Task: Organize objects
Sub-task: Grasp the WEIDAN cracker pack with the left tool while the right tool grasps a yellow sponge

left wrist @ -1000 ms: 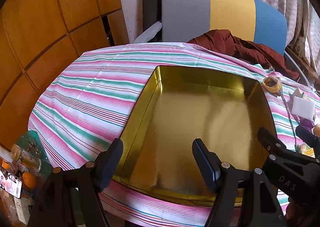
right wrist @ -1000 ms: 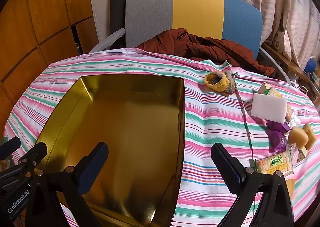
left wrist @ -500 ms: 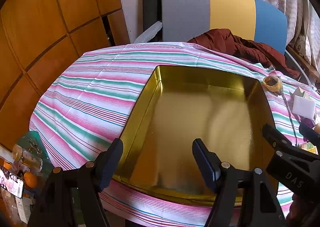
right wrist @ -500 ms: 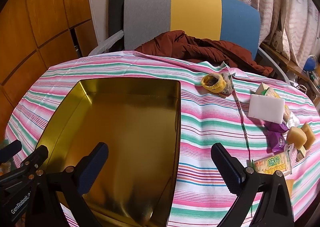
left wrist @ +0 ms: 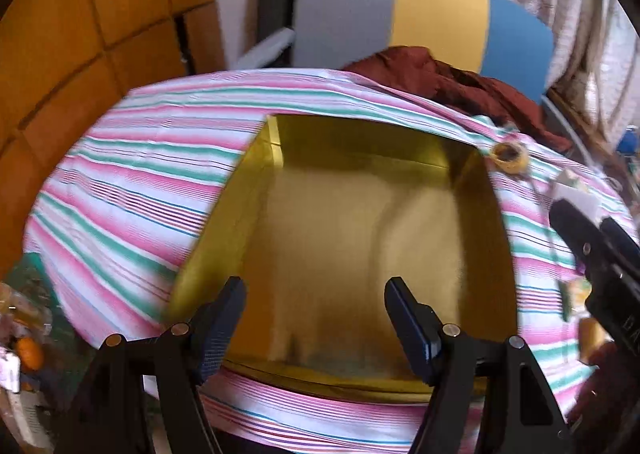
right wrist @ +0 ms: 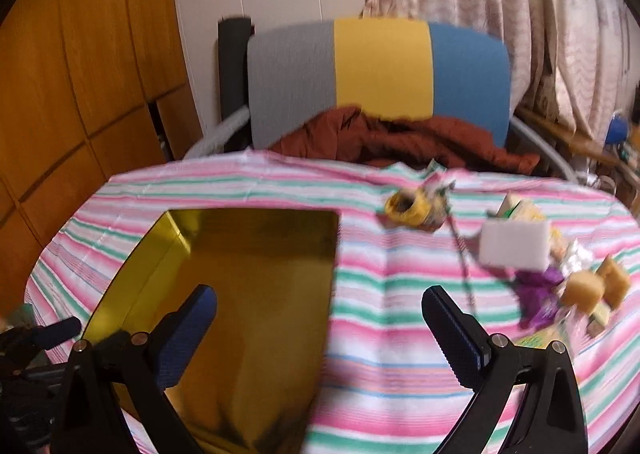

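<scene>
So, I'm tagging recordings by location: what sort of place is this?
Probably a home living or dining room: a round table under a pink-and-green striped tablecloth, patterned curtains, and a rust-brown jacket left on a chair.

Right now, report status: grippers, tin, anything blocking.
Left gripper open, empty, over gold tin. Right gripper open, empty. Tin bare; white sponge, tape roll on cloth. Nothing blocking.

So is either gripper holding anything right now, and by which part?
Nothing is held. The left gripper hangs open over the gold tin, and the right gripper is open above the striped tablecloth.
</scene>
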Tool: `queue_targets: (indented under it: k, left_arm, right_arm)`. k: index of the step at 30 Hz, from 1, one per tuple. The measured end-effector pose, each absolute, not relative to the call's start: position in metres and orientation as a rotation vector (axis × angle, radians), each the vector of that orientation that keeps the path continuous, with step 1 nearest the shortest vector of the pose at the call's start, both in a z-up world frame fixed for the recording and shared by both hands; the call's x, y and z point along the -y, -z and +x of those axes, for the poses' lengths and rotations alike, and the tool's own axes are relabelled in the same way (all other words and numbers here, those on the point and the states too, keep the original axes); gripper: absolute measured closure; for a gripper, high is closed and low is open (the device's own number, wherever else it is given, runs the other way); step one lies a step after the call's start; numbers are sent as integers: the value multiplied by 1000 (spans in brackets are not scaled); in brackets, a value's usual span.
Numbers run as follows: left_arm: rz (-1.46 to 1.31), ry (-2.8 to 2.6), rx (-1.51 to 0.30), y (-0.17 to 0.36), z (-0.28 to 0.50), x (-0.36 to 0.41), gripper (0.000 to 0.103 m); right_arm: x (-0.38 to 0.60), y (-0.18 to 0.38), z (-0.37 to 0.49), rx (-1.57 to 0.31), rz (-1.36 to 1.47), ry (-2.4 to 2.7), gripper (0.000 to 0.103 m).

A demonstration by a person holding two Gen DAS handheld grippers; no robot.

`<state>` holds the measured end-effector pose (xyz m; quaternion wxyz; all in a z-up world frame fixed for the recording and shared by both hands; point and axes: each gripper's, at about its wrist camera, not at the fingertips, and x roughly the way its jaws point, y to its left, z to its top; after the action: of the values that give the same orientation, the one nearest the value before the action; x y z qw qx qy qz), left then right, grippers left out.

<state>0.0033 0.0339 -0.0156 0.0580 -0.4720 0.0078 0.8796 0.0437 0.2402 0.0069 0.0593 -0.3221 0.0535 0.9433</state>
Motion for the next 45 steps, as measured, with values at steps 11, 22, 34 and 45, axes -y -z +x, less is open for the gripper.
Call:
queue_targets:
  k: [11, 22, 34, 45]
  left_arm:
    - [-1266, -2399, -48, 9, 25, -98, 30]
    - [-1240, -2191, -227, 5, 39, -174, 30]
    - [-1168, -1972, -309, 23, 39, -253, 25]
    - [-994, -1810, -538, 47, 41, -329, 16]
  right_arm:
    - [-344, 8, 99, -217, -966, -2626, 0]
    - [-438, 65, 161, -443, -1135, -2405, 10]
    - [-441, 93, 165, -482, -1217, -2434, 46]
    - [-470, 96, 189, -609, -1112, -2365, 45]
